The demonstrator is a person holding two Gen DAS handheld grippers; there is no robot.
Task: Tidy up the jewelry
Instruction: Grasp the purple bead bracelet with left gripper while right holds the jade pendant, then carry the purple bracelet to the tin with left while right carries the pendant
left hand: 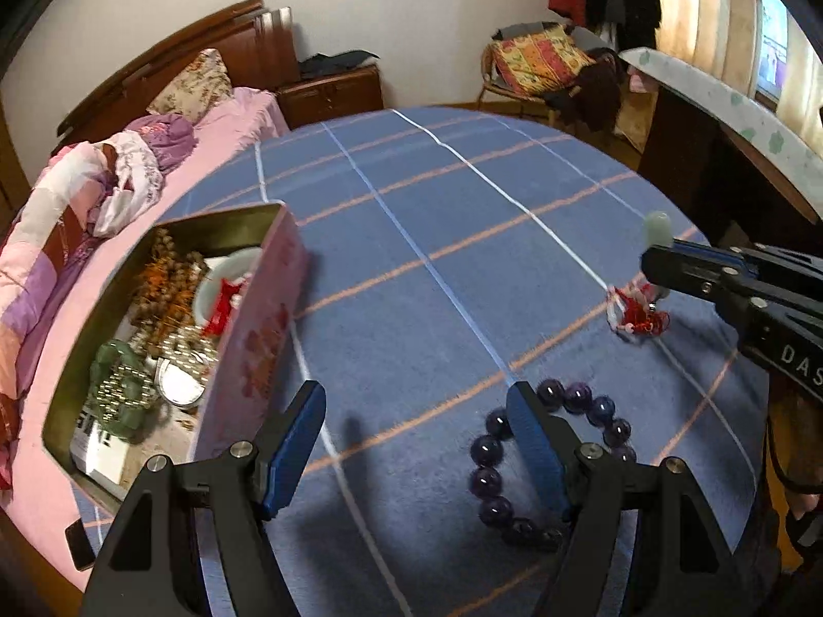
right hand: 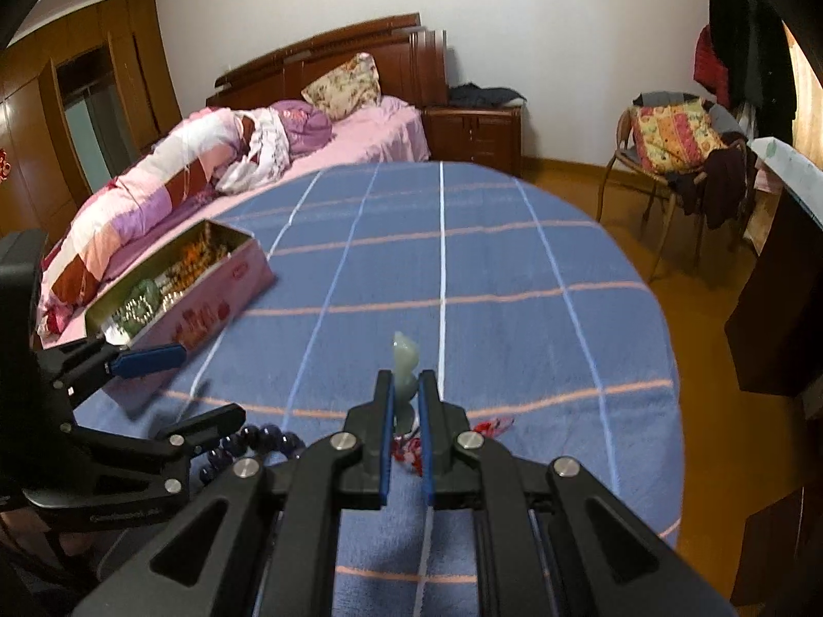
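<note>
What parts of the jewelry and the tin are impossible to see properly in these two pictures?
- Dark purple bead bracelet: left wrist view, one open left gripper finger covers part of the loop.
- Pale green jade pendant: right wrist view, lower half hidden between the shut right gripper fingers.
- Pink rectangular tin: right wrist view, contents too small.

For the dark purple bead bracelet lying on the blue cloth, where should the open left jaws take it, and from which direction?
Grip the purple bead bracelet across one arc of its ring, coming down from above. It lies flat on the blue checked cloth, so one finger can drop inside the loop and one outside. The left gripper is open and already straddles its left arc.
</note>
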